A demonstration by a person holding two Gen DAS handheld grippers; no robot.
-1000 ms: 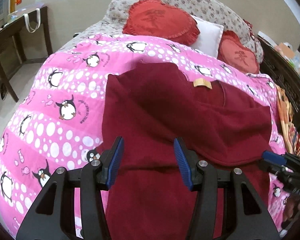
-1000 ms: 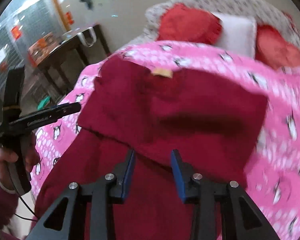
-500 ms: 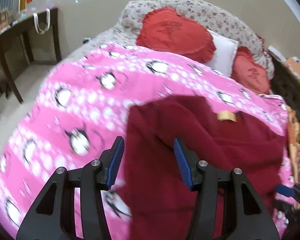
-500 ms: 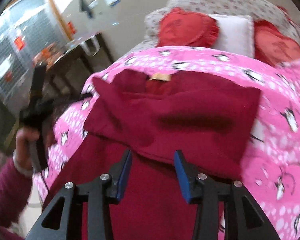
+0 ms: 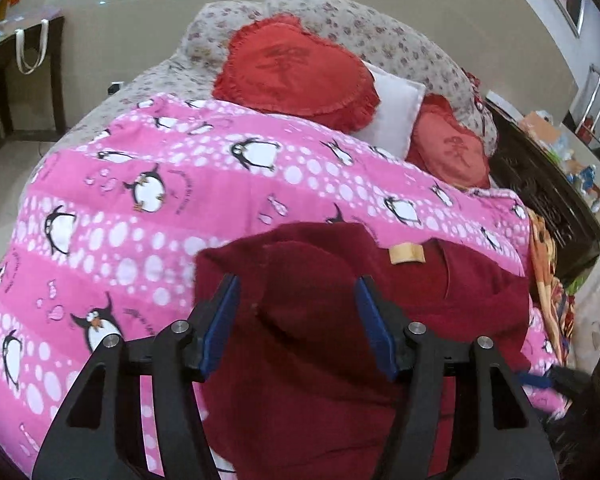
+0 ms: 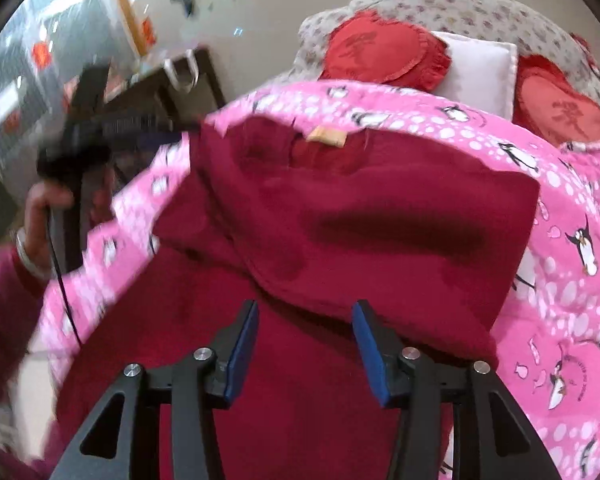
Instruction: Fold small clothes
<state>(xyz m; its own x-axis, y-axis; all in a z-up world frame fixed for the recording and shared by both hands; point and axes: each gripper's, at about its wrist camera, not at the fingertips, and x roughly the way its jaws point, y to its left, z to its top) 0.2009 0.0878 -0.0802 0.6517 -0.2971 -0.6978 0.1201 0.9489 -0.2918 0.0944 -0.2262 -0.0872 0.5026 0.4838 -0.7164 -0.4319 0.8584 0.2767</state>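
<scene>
Two hand-held grippers hover over a dark red garment (image 6: 380,216) spread on a pink penguin-print quilt (image 5: 140,184) on a bed. Its far part is already doubled over toward the near part, with a tan neck label (image 5: 407,255) showing at the far edge. The left gripper (image 5: 296,320) has its blue-padded jaws wide apart, holding nothing, above the garment's left corner. The right gripper (image 6: 306,344) is likewise spread and empty, just short of the folded layer's near edge. Likely risks: the soft fabric is thick and rumpled, so a pinch could catch only the top layer or grab the quilt beneath, dragging the fold crooked.
</scene>
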